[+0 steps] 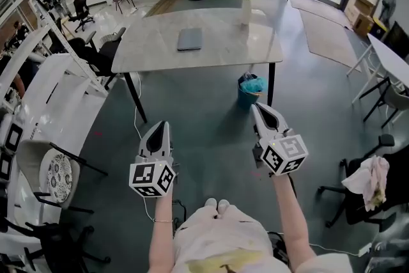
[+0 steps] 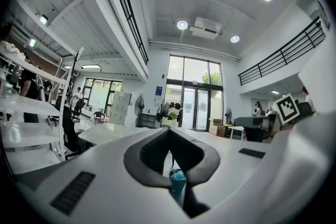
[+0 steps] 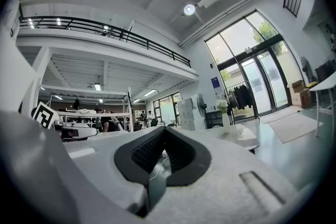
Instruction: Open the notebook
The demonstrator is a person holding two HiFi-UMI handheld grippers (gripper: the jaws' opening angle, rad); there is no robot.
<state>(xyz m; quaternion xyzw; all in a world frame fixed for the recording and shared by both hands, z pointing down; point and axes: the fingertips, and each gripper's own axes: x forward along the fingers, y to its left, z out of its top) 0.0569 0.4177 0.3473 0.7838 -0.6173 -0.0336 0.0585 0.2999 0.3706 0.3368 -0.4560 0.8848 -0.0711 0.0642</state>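
The notebook is seen lying closed on the pale worktop, well apart from both tools. The left tool and right tool are held level above the floor, jaws pressed together on nothing. The task is judged unstarted: the approach and the lifting of the cover are left.

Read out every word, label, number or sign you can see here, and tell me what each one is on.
Nothing here can be read as text.
Blue sign on the wall by the glass doors: too small to read.
Cube on the left gripper and cube on the right gripper: black-and-white square patterns only, no letters or digits.
Notebook on the table: no print visible on its cover.
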